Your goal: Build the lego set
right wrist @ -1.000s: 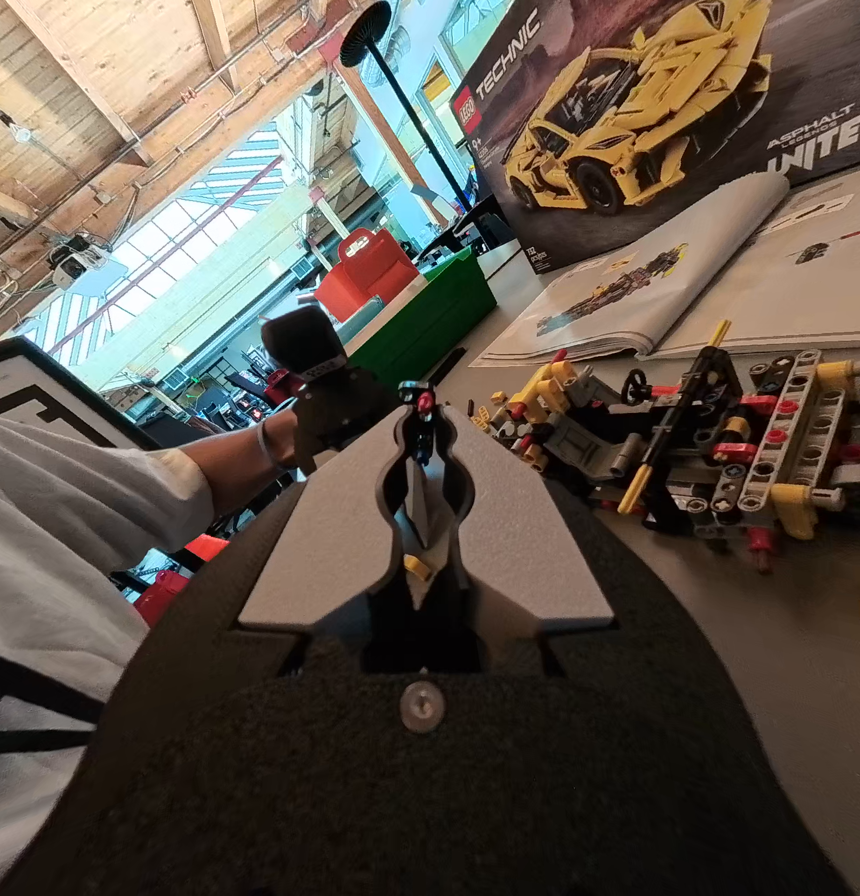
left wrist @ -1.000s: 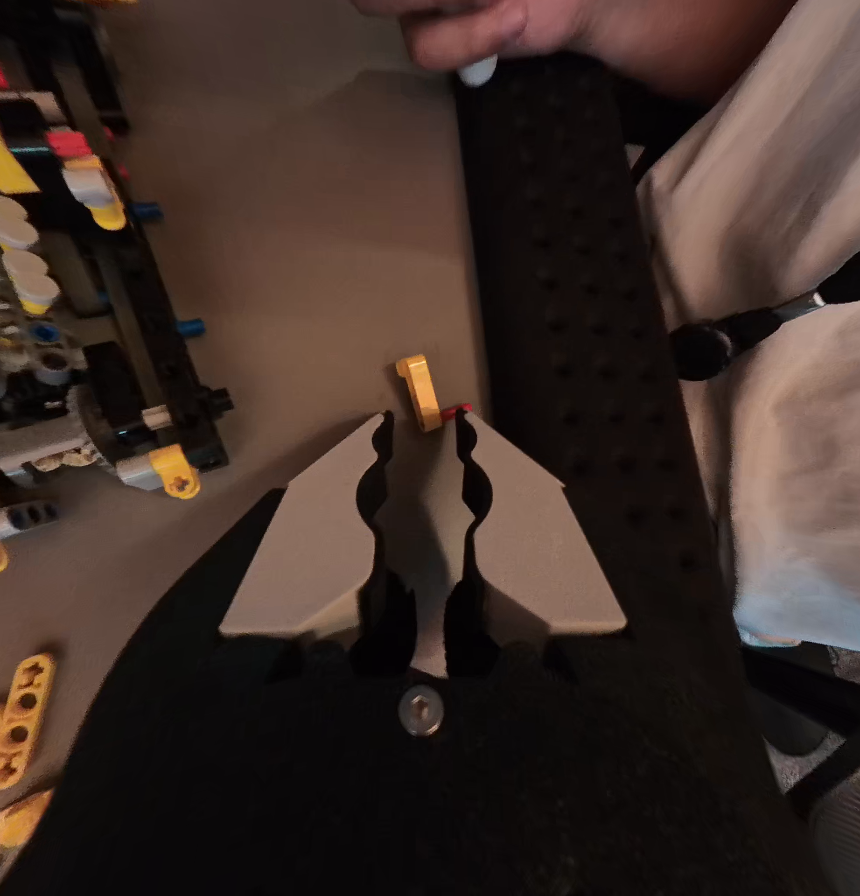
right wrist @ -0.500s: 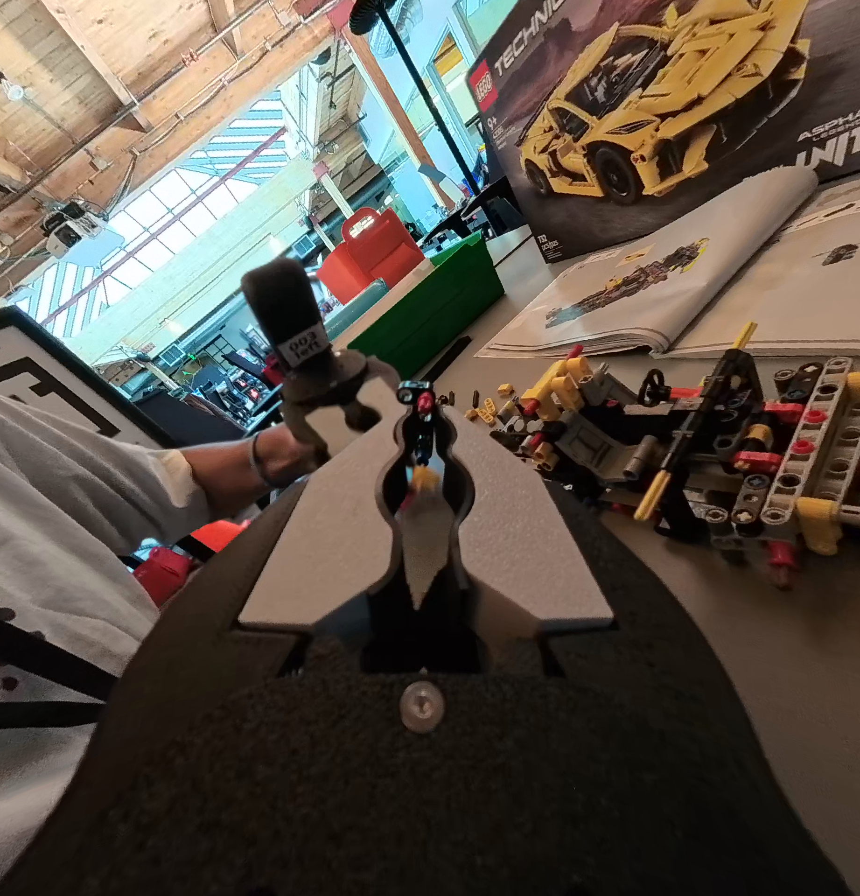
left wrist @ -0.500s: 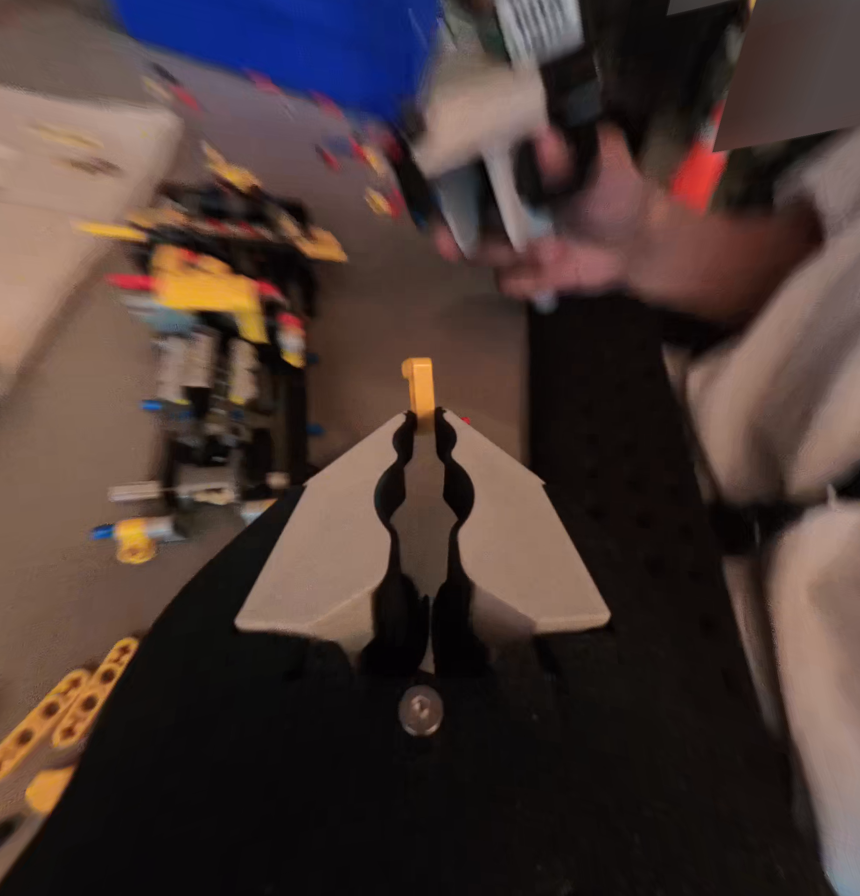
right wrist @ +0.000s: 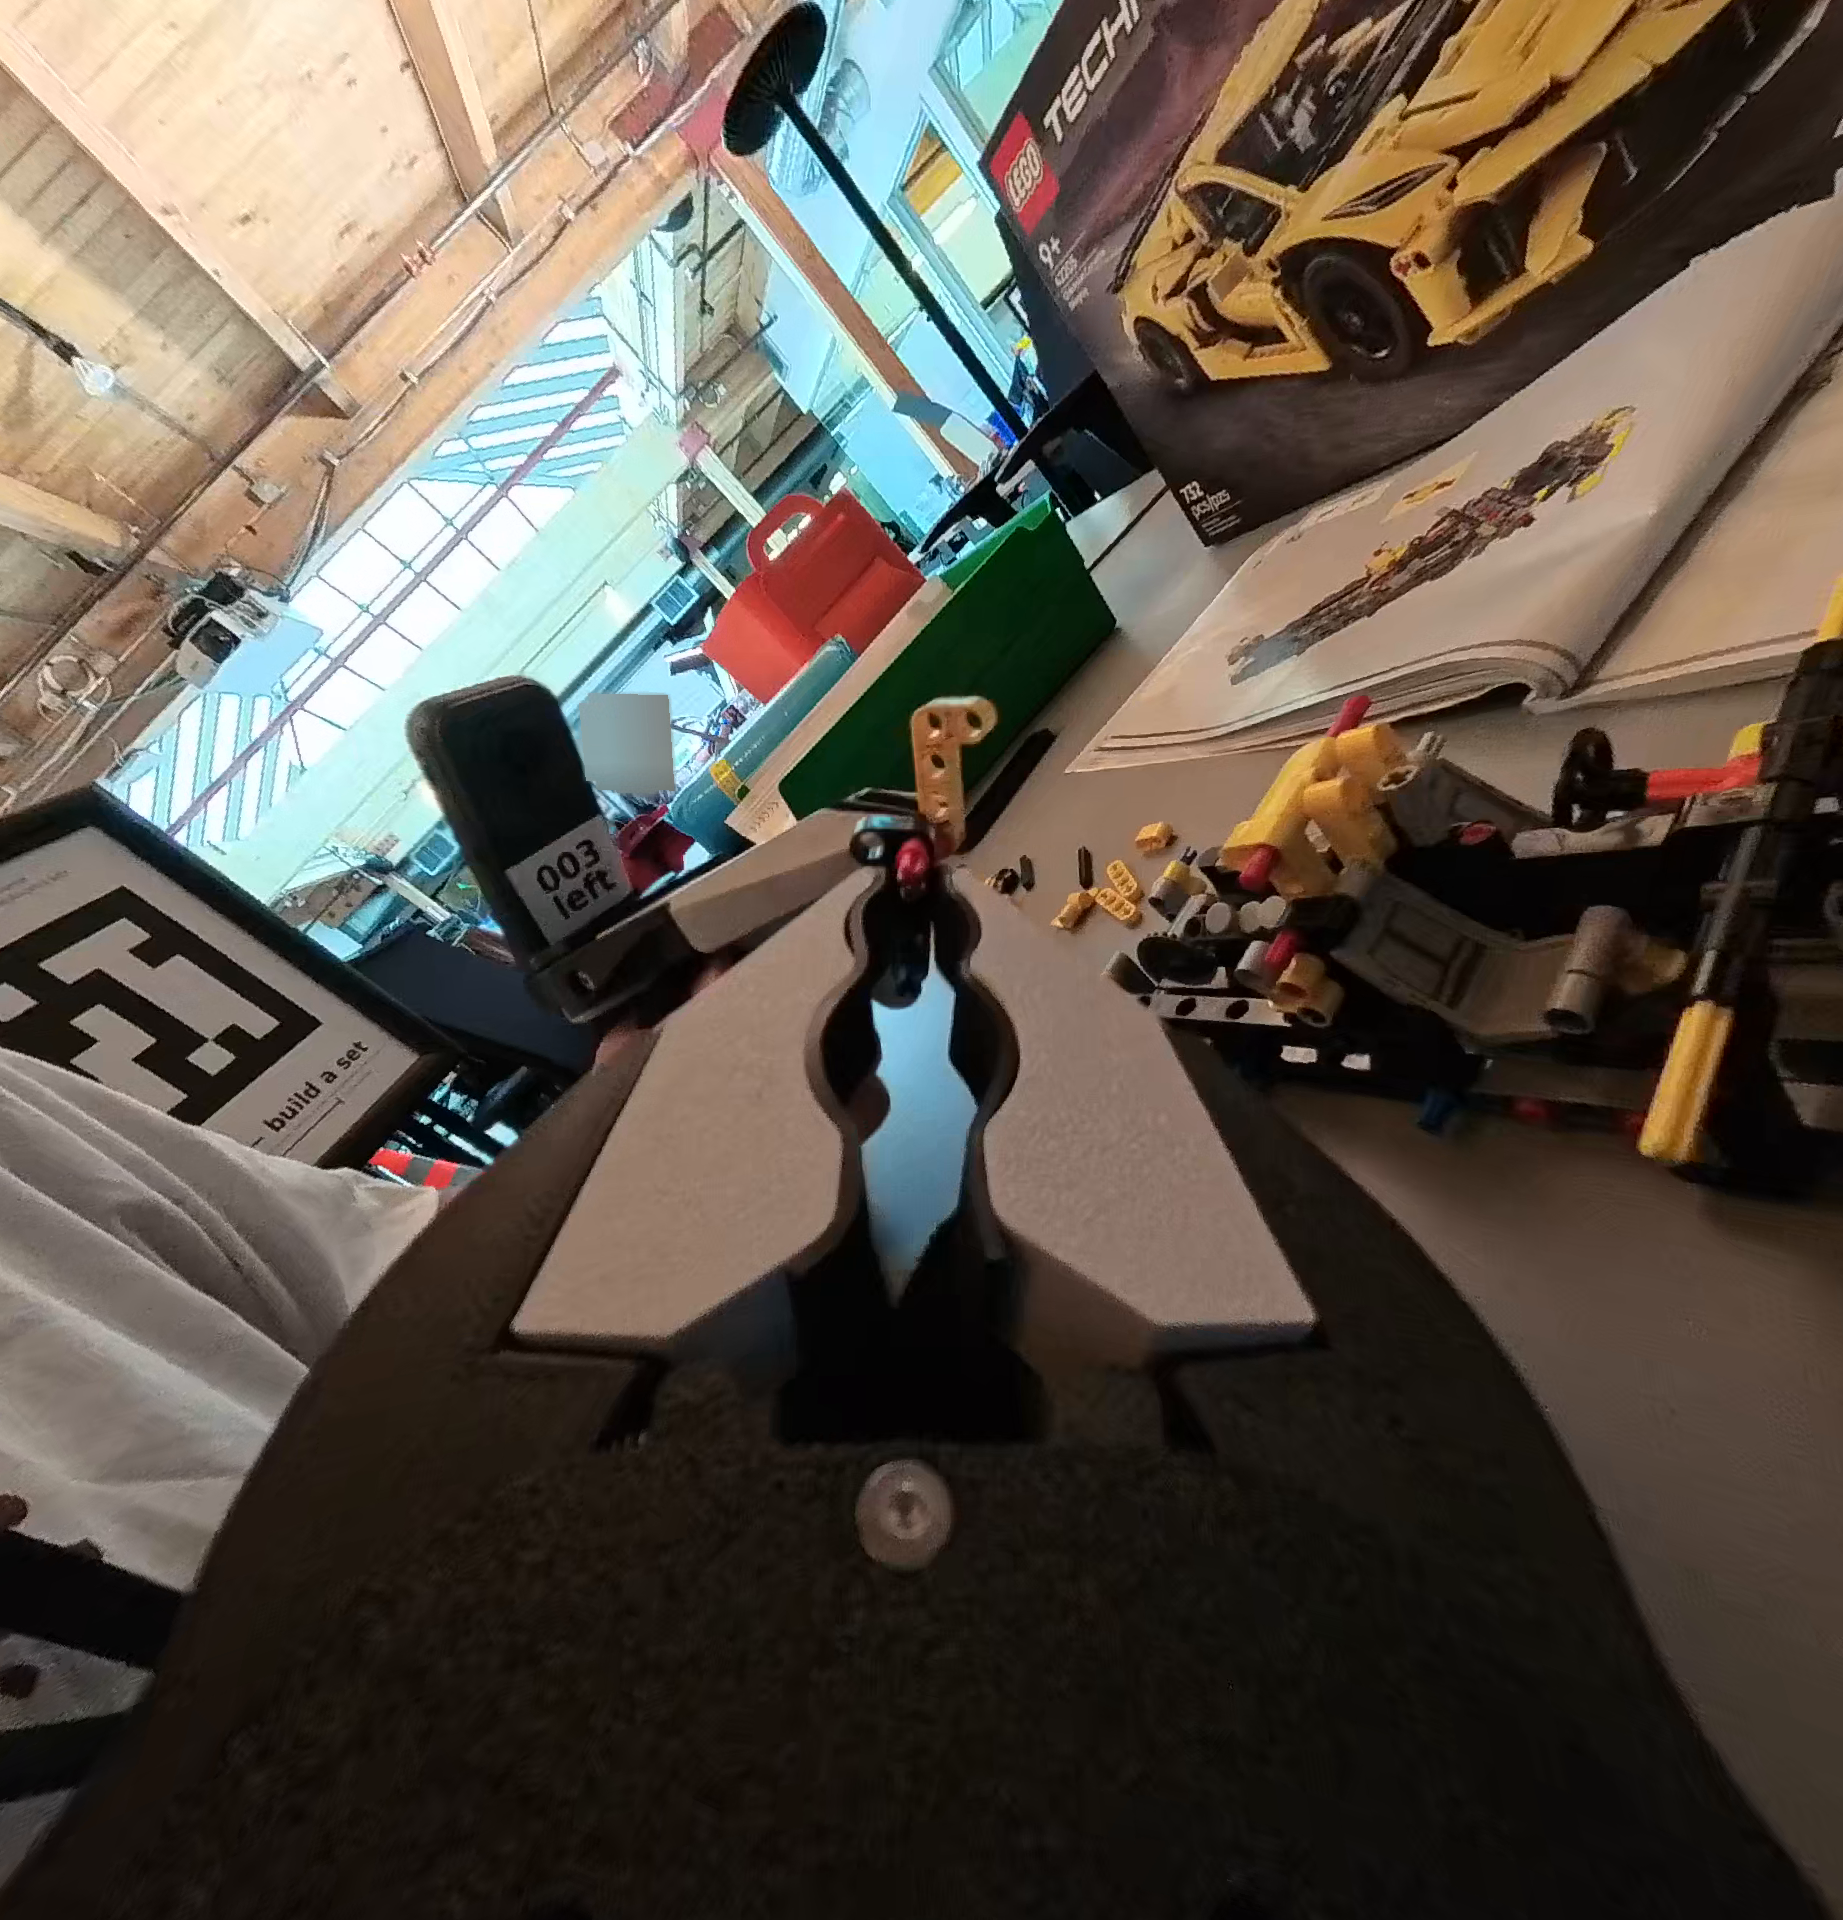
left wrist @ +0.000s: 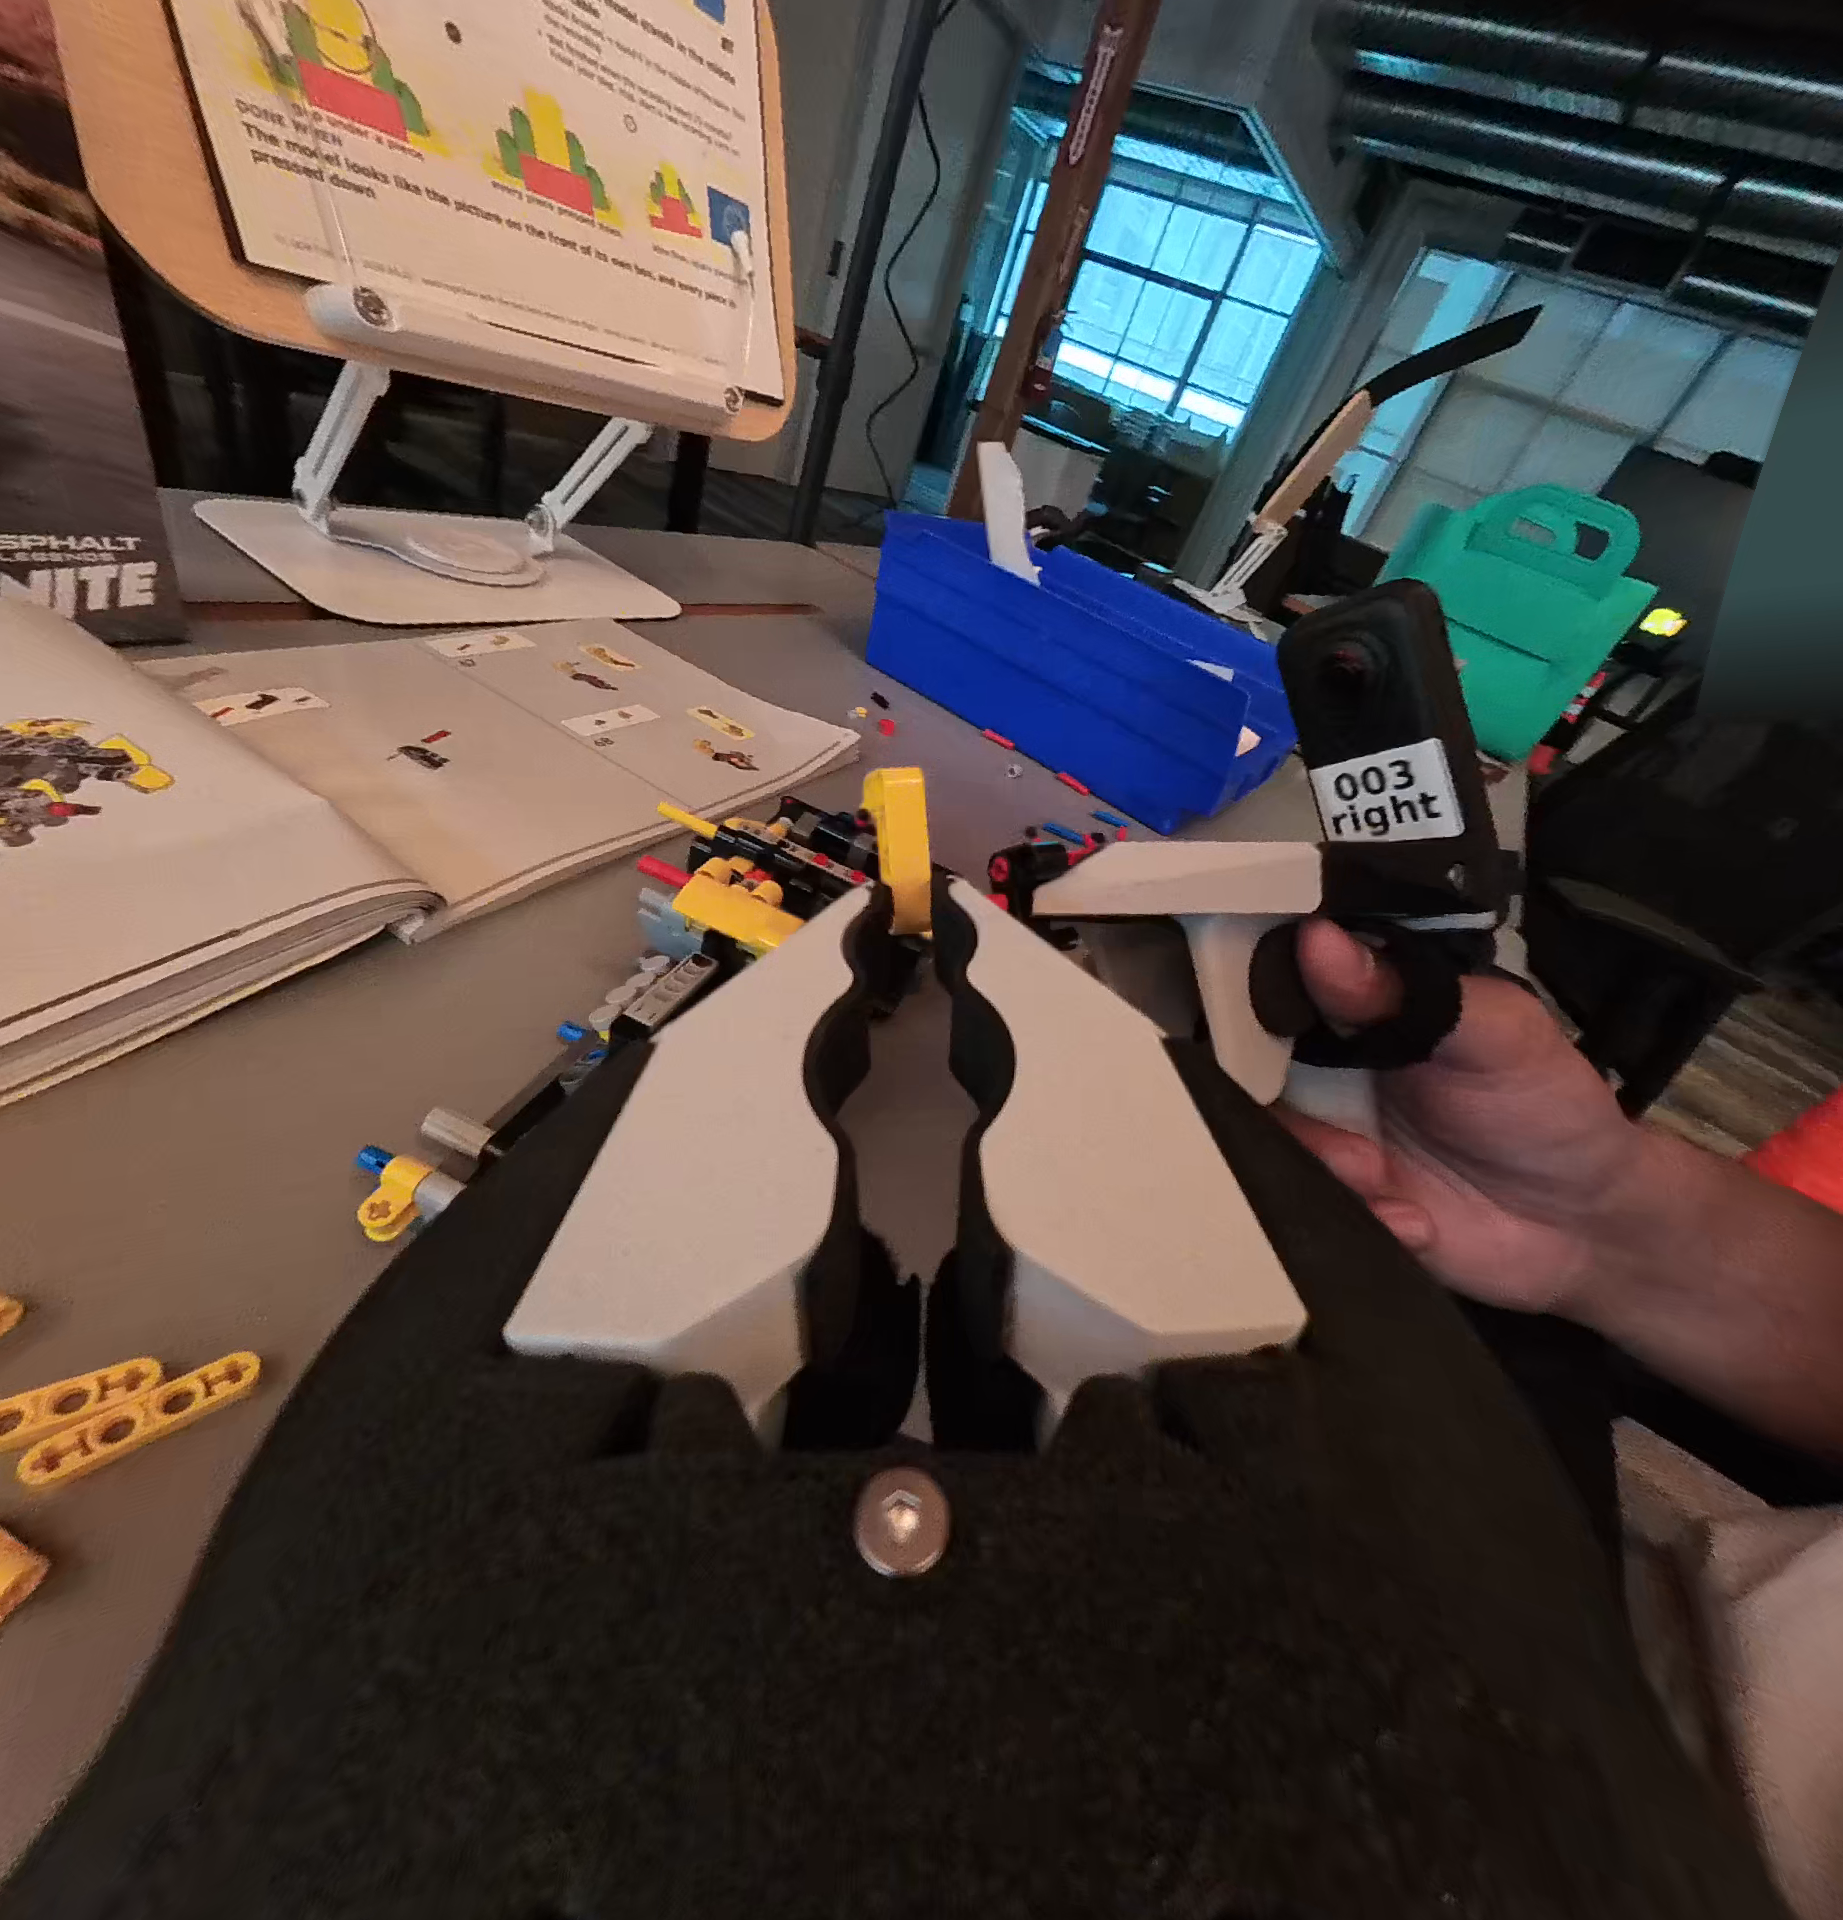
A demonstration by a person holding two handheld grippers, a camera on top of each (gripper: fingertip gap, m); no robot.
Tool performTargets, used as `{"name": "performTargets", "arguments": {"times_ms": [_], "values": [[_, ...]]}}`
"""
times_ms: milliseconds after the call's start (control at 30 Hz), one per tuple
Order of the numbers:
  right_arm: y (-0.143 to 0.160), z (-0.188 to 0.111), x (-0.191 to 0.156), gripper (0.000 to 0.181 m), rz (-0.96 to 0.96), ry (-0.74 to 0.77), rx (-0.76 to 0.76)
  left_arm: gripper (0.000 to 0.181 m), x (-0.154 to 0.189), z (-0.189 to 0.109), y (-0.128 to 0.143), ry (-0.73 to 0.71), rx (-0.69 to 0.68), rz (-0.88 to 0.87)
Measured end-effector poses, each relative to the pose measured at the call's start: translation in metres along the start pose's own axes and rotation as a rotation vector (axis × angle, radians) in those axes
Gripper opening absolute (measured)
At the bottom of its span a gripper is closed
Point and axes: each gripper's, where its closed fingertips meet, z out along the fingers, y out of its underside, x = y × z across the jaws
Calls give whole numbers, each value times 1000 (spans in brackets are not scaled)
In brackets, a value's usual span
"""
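My left gripper (left wrist: 912,902) is shut on a yellow L-shaped beam (left wrist: 899,847) and holds it upright above the table. My right gripper (right wrist: 912,883) is shut on a small black connector with a red pin (right wrist: 904,864). In the left wrist view the right gripper (left wrist: 1012,875) comes in from the right, its tips close beside the yellow beam. In the right wrist view the yellow beam (right wrist: 943,767) stands just behind the connector; I cannot tell if they touch. The partly built car chassis (right wrist: 1519,940) lies on the table to the right and shows behind the beam (left wrist: 766,883).
An open instruction booklet (left wrist: 273,810) lies at the left, with a page stand (left wrist: 429,561) behind it. A blue bin (left wrist: 1052,686) stands at the back. Loose yellow beams (left wrist: 106,1413) lie at the near left. The set's box (right wrist: 1416,239) and a green bin (right wrist: 958,644) stand farther off. The grippers are tip to tip, or close to it.
My left gripper has lifted the yellow beam off the table and swung up level, bringing it next to the right gripper's connector. The right gripper has barely moved.
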Motion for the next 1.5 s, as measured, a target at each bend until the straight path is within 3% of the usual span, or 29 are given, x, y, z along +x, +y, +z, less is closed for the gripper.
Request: {"name": "performTargets", "arguments": {"times_ms": [400,700,867,1133,1267,1367,1500], "values": [[-5,0,0,6,56,-37,41,8,3,1,-5,-136,34,195],[-10,4,0,6,-100,99,110,7,-2,0,-8,-201,102,54],[-10,5,1,6,-183,157,108,7,-2,1,-7,-188,119,-3],[-9,2,2,6,-129,113,88,8,3,4,-5,-145,103,26],[-8,1,3,6,-95,86,69,9,4,4,-4,-31,81,-31],[-13,-3,2,6,29,-1,99,23,0,-3,-7,25,72,-58],[-18,-9,8,6,117,-33,128,41,18,0,3,57,-8,150]]}}
